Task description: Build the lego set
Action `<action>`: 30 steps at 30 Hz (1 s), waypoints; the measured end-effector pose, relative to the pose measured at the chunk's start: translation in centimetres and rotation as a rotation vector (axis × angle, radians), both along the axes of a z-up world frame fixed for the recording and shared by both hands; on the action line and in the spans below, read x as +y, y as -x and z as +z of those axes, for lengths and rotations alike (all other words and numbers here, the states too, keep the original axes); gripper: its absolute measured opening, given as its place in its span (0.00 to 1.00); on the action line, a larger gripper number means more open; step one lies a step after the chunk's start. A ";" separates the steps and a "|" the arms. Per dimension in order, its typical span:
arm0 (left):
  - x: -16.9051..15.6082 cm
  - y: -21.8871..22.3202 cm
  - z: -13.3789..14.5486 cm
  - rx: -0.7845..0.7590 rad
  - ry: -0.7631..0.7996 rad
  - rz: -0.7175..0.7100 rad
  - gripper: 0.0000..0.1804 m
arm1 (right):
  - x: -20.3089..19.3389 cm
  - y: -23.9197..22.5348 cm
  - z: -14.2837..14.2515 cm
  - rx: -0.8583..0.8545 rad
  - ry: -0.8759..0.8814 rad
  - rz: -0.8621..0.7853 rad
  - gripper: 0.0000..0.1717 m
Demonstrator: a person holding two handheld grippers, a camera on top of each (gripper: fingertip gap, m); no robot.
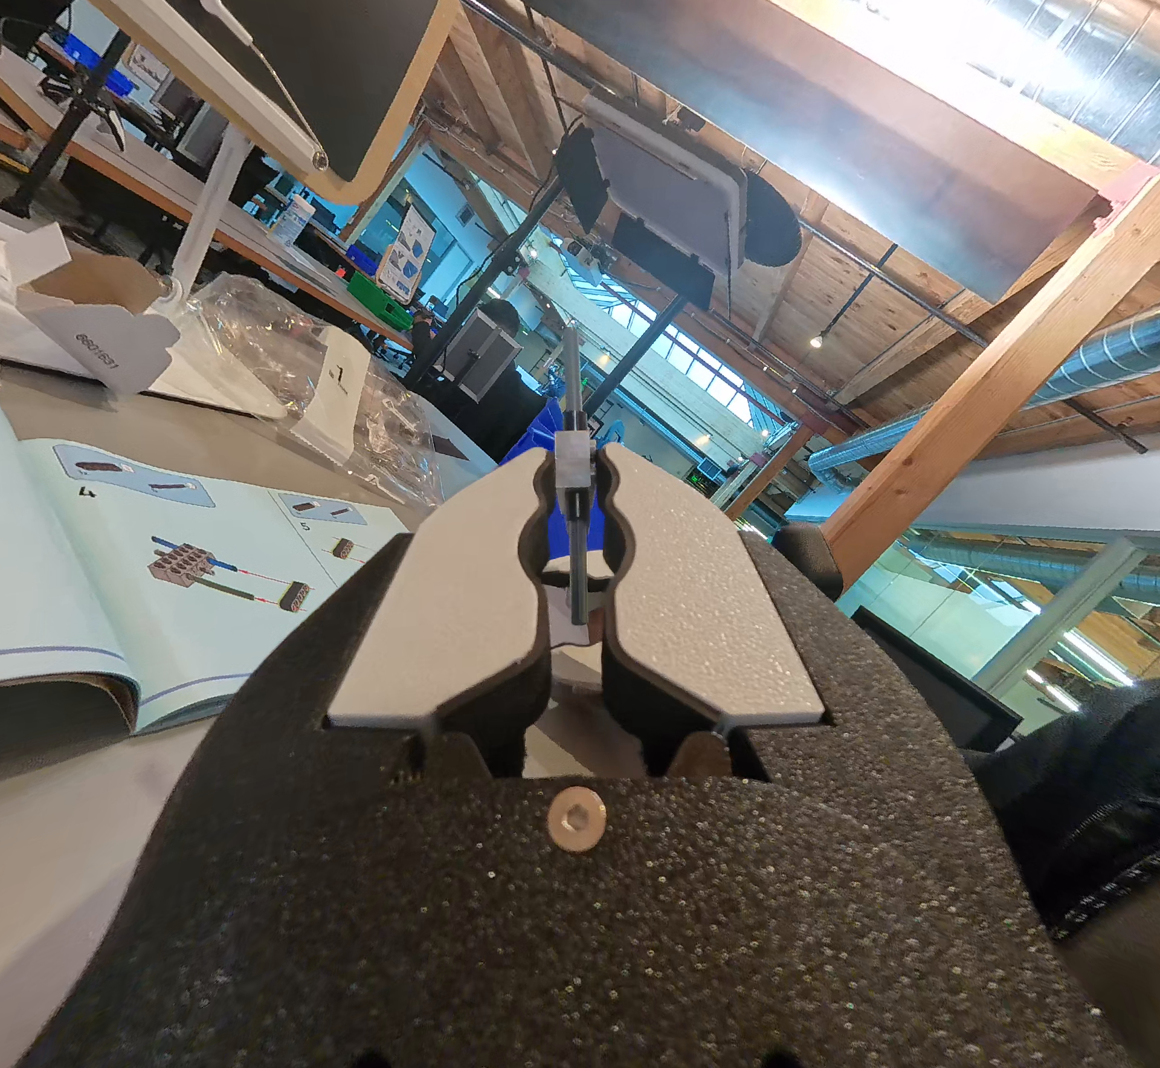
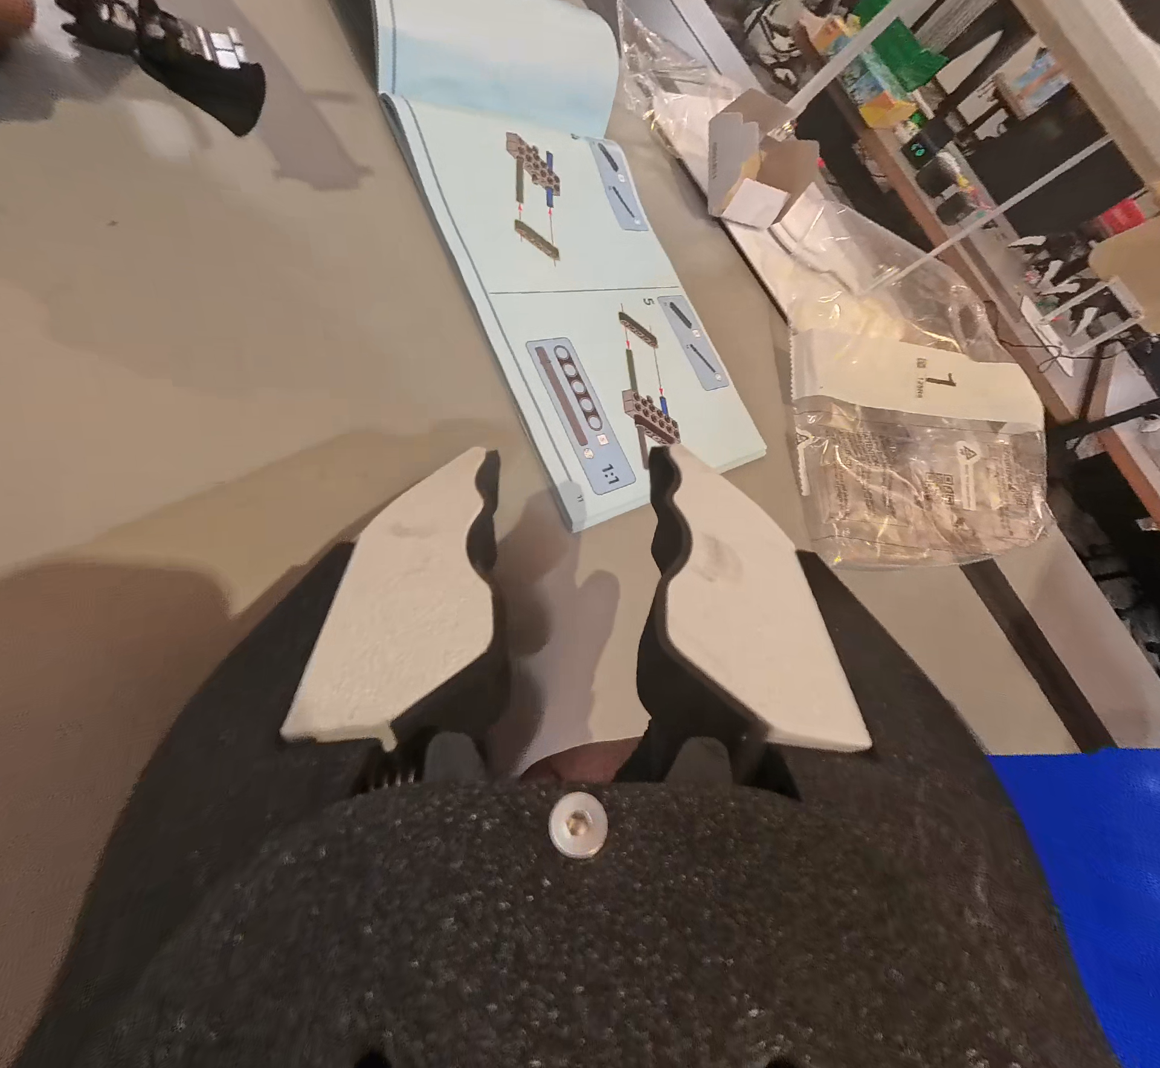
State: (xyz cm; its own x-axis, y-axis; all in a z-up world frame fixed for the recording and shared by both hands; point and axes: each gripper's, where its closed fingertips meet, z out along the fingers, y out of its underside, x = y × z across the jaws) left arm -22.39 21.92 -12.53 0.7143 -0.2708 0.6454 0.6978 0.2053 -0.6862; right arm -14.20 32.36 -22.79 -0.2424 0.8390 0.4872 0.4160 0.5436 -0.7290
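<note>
In the left wrist view my left gripper (image 1: pixel 574 461) is tilted up towards the ceiling. It is shut on a small grey block (image 1: pixel 572 465) pinched at the fingertips. A thin grey axle (image 1: pixel 574 372) runs through the block, sticking out past the tips and back between the fingers. In the right wrist view my right gripper (image 2: pixel 572 460) is open and empty. It hovers over the beige table (image 2: pixel 188 347) at the near corner of an open instruction booklet (image 2: pixel 565 297). The booklet also shows in the left wrist view (image 1: pixel 125 567), to the left of my left gripper.
A clear plastic bag of parts (image 2: pixel 910 460) lies right of the booklet, with an open cardboard box (image 2: pixel 753 171) behind it. A blurred dark object (image 2: pixel 169 45) sits at the far left by a hand. A blue bin (image 2: pixel 1086 881) is at the lower right. The tips of one gripper are about 15 cm away from the tips of the other.
</note>
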 end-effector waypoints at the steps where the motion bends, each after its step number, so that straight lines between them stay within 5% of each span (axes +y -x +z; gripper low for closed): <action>1: -0.1 0.1 0.2 0.004 -0.003 0.004 0.06 | -0.1 0.0 -0.2 -0.013 -0.005 0.008 0.28; 8: -1.6 2.4 1.8 0.098 -0.017 0.096 0.06 | -0.4 1.0 -0.8 -0.096 0.081 0.056 0.35; 16: -1.7 3.4 0.5 0.151 0.029 0.121 0.07 | 0.6 7.1 2.8 -0.046 0.388 0.172 0.38; 23: -1.8 4.0 0.0 0.197 0.076 0.073 0.07 | -0.8 4.3 1.7 -0.034 0.143 0.285 0.25; 30: -2.2 5.3 -0.6 0.128 0.067 0.082 0.06 | -1.3 3.3 -1.8 -0.198 0.111 0.343 0.27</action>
State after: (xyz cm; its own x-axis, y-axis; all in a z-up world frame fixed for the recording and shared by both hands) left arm -27.67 19.77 -13.17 0.8097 -0.1679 0.5623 0.5867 0.2087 -0.7825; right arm -17.52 31.06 -24.56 -0.5975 0.7376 0.3144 0.3622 0.5981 -0.7149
